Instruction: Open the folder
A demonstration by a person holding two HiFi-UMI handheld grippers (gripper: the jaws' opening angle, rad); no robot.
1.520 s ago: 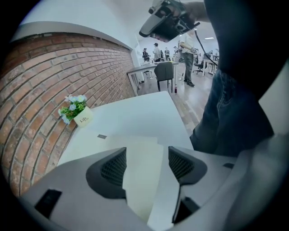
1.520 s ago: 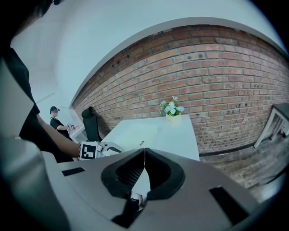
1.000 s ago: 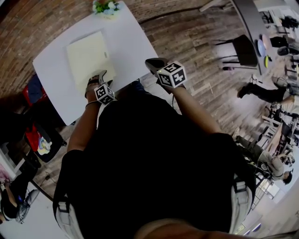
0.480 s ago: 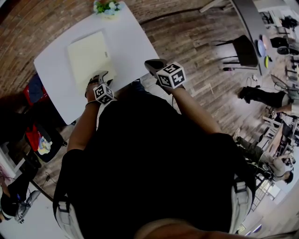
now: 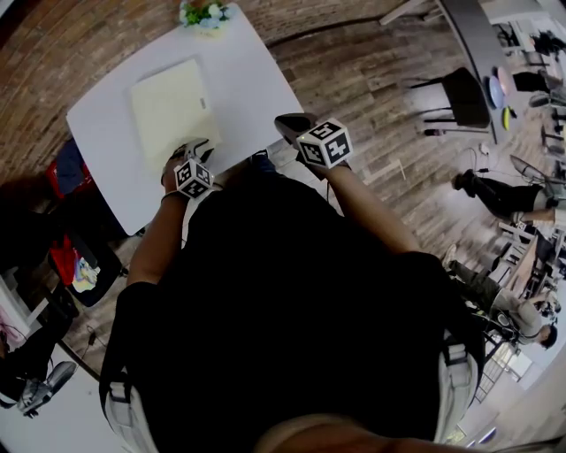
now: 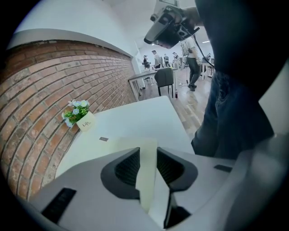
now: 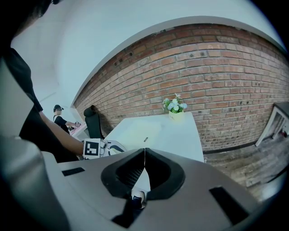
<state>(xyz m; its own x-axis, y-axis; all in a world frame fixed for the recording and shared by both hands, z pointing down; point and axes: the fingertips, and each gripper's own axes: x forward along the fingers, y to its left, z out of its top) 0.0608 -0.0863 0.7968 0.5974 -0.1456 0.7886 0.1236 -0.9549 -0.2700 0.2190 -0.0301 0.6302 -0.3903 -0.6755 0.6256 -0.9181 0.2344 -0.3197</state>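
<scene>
The jaws of the left gripper have just been closing. The pale cream folder stands between them, and its edge fills the gap from one ribbed pad to the other, so the pads seem to clamp it. This grip is at the near edge of the table, on the person's side.

The jaws of the right gripper are pressed together at their tips, with nothing between them. This gripper is held in the air off the table, just beside its near right corner, and it points down toward the tabletop.

The folder lies flat and closed on the white table, in the middle part of it and a little to the left. Its near edge reaches the left gripper. A small dark tab sits at its right edge.

At the far end of the table, against the brick wall, stands a small pot of flowers, well apart from the folder. Around the table is a wooden floor. A dark chair stands far to the right of the table.
</scene>
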